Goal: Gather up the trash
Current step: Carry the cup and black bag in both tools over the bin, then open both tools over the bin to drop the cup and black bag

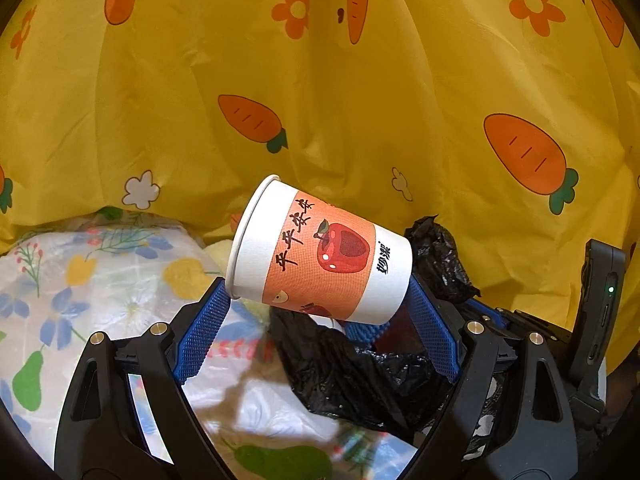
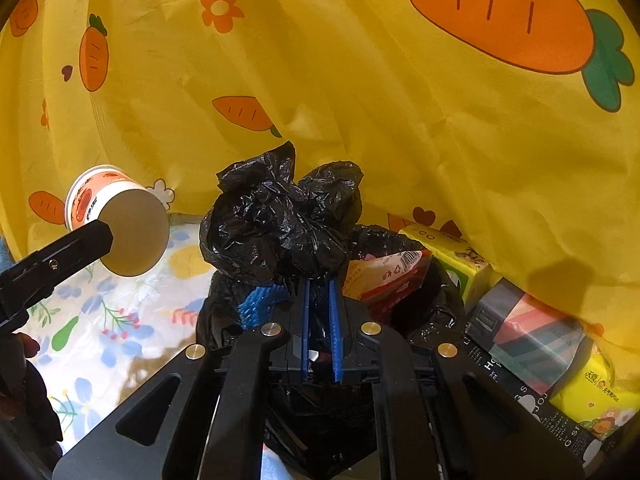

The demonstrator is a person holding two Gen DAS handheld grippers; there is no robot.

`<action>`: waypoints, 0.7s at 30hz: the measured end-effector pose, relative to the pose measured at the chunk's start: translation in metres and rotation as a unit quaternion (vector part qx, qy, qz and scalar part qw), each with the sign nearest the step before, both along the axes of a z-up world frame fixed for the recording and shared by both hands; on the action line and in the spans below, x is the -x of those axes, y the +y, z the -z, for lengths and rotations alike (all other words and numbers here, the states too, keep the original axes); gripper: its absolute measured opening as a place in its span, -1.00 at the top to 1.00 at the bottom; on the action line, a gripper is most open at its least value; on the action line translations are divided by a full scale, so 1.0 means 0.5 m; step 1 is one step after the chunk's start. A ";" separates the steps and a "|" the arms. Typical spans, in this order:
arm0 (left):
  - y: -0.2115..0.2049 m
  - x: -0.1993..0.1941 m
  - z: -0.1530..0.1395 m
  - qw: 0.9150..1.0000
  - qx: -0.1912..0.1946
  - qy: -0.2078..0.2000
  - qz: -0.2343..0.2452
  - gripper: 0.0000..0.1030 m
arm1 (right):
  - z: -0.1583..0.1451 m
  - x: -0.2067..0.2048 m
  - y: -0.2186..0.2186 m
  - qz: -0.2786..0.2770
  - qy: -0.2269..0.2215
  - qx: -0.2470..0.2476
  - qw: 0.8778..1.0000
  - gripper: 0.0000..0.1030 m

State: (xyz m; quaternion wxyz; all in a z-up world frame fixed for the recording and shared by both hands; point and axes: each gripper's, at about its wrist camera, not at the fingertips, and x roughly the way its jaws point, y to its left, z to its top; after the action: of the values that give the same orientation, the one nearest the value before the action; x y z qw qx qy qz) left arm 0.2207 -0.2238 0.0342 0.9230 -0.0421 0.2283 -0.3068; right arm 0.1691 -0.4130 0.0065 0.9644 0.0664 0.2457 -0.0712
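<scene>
**Cup carried beside the trash bag**

Left hand-held gripper point(image 1: 320, 304) clamps paper cup point(image 1: 320, 256) lengthwise, rim to base, held sideways in the air. Right hand-held gripper point(image 2: 319, 280) pinches bunched edge of black trash bag point(image 2: 280, 216). Yellow carrot-print cloth point(image 1: 360, 100) behind.

Right gripper point(image 2: 319, 312), jaws pinched on a black bag point(image 2: 280, 216); left gripper point(image 2: 108, 236) holds a cup point(image 2: 120, 220) nearby.

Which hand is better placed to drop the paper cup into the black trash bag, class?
Left. Its tongs grip the paper cup end to end beside the black trash bag, whose gathered plastic the right tongs hold.
</scene>
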 end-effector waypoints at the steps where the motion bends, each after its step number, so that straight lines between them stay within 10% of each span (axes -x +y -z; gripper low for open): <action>1: -0.008 -0.005 0.004 1.000 0.000 0.003 0.004 -0.68 | 0.006 -0.006 -0.004 -0.002 0.008 -0.003 1.000 0.81; 13: -0.104 -0.044 0.036 0.998 -0.013 0.020 0.050 -0.69 | 0.042 -0.032 -0.033 0.000 0.047 -0.007 0.999 0.76; 17: -0.134 -0.060 0.054 0.997 -0.028 0.027 0.059 -0.69 | 0.035 -0.002 -0.044 0.011 0.016 -0.008 1.000 -0.05; 21: -0.138 -0.070 0.073 0.996 -0.026 0.042 0.069 -0.70 | 0.025 0.025 -0.054 0.022 -0.004 -0.008 1.000 -0.15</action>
State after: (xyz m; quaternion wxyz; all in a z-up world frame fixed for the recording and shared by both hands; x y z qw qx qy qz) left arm 0.2559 -0.2931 -0.0022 0.8901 -0.0148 0.2774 -0.3614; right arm 0.1564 -0.4402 -0.0058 0.9632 0.0795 0.2404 -0.0905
